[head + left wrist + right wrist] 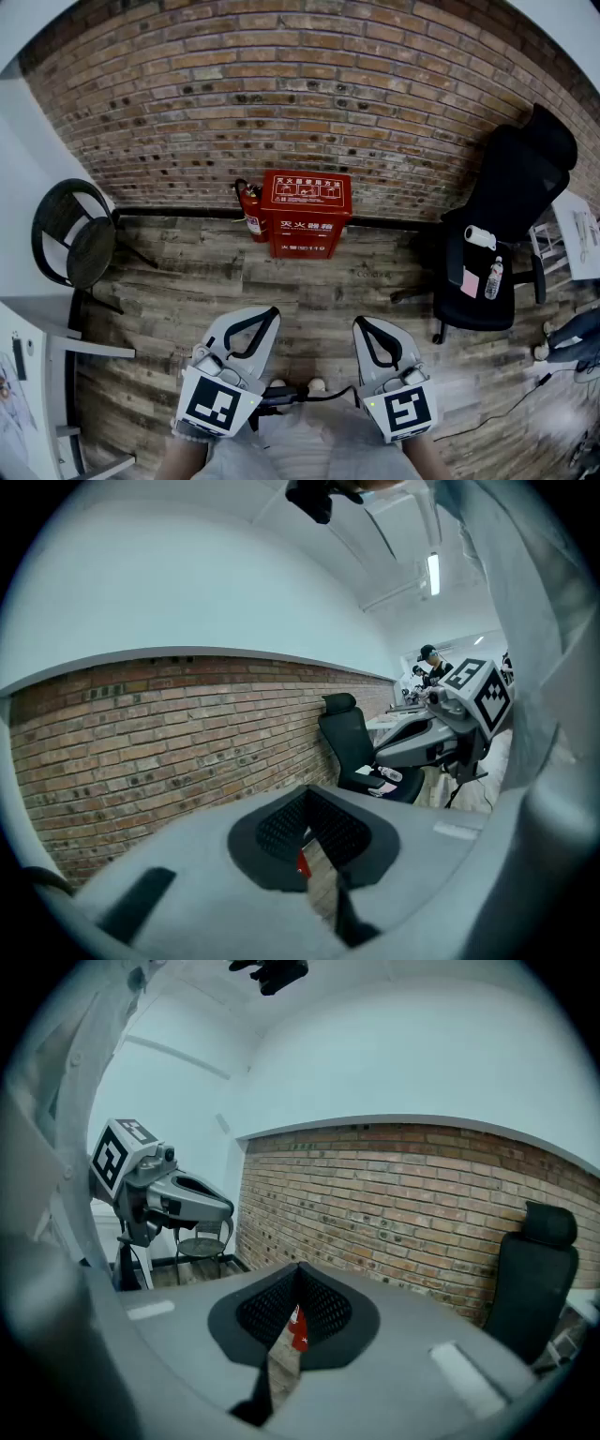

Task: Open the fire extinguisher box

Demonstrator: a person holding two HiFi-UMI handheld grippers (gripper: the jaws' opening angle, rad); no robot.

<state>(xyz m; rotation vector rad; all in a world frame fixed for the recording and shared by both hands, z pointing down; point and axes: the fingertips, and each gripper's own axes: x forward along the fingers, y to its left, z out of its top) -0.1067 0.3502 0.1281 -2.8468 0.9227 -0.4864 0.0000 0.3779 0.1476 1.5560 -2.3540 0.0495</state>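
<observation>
The red fire extinguisher box (306, 214) stands shut on the wooden floor against the brick wall, with a red extinguisher (249, 210) beside its left side. My left gripper (271, 312) and right gripper (360, 322) are held side by side well short of the box, both pointing at it. Each has its jaws shut with nothing between them. In the left gripper view the left gripper (306, 795) shows a sliver of the red box (302, 862) through the slit below its tips. The right gripper (298, 1269) shows the same red box (297, 1328) in its own view.
A black office chair (506, 225) with a bottle and small items on its seat stands right of the box. A black round chair (73, 239) stands at the left beside a white desk (23, 375). Cables (525, 394) lie on the floor at the right.
</observation>
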